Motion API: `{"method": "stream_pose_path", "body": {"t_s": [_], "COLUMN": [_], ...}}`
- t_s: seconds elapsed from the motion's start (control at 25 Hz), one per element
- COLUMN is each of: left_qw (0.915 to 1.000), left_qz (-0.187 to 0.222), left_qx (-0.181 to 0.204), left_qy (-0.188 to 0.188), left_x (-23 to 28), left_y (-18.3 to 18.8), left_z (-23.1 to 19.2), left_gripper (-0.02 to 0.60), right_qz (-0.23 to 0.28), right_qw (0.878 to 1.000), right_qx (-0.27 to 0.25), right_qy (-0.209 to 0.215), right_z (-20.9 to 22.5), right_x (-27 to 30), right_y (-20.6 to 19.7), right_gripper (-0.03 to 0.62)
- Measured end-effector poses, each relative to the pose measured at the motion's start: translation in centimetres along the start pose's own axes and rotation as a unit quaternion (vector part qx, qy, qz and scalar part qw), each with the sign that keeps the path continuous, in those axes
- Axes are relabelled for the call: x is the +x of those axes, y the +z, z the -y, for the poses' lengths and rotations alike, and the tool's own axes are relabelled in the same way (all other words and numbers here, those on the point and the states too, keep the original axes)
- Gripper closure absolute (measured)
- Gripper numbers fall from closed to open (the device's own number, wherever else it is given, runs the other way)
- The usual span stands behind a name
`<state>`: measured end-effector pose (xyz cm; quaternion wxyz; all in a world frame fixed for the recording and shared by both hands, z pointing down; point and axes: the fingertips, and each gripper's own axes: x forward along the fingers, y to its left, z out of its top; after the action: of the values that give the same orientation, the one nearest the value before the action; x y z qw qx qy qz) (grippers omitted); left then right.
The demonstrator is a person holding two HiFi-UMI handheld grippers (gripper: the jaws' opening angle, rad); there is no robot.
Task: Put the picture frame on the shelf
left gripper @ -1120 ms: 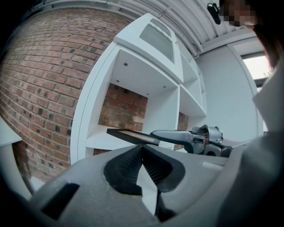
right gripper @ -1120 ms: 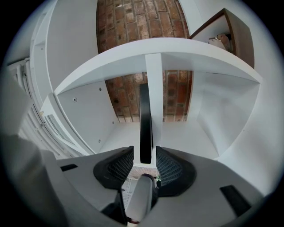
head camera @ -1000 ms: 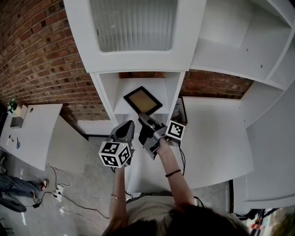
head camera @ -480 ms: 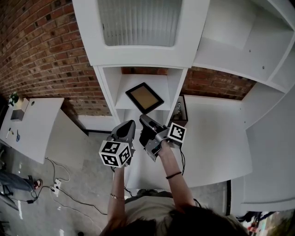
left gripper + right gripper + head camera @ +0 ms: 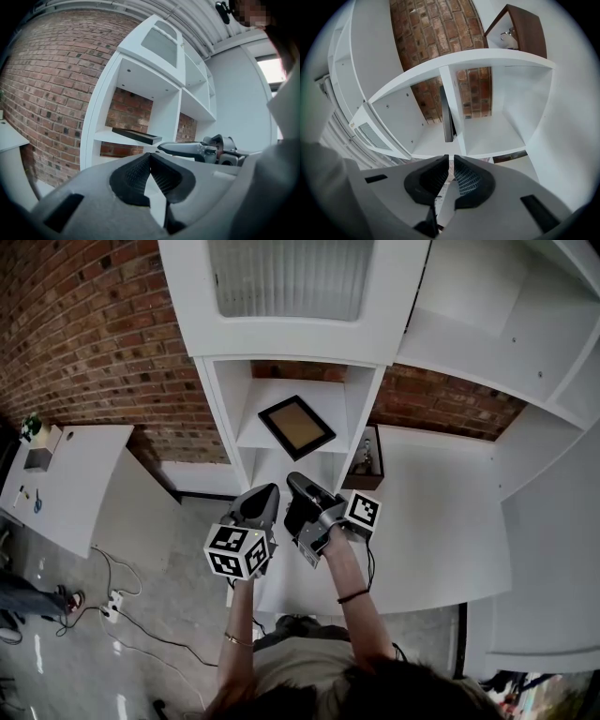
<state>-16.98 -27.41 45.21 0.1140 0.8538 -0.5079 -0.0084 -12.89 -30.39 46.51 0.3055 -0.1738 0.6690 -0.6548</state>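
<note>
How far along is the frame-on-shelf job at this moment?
Done: the picture frame lies flat on the shelf, with neither gripper touching it. In hand: nothing. The left gripper is shut and empty; the right gripper has just been closing its jaws, nothing between them. Left: nothing visible.

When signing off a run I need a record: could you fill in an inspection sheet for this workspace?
Surface: white shelf, holds only the frame.
Job's things: frame lies flat on the shelf, one corner seemingly over the front edge; neither gripper touches it.
Clutter: brown box on the table beside the shelving; small items on the side table.
Grippers: left gripper shut, empty; right gripper has just been closing, slim gap left, empty.
Cables: cables trail over the floor at the left.
Surroundings: brick wall behind the shelving.
</note>
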Motion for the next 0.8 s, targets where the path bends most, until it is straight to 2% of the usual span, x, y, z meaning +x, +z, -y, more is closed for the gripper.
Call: {"method": "stream_pose_path", "body": {"t_s": [0.8], "left_qw": [1.0], "left_qz": [-0.001], "left_qx": [0.003], "left_qy": [0.002], "left_x": [-1.1], "left_y": [-0.7], "left_z": [1.1], "left_gripper": [0.571], "right_qz": [-0.007], "right_qw": [1.0], "right_qx": [0.012], "right_qy": [0.003], "right_z": [-0.1], "right_x": [-1.3], "right_y": [-1.0], "right_gripper": [0.585]}}
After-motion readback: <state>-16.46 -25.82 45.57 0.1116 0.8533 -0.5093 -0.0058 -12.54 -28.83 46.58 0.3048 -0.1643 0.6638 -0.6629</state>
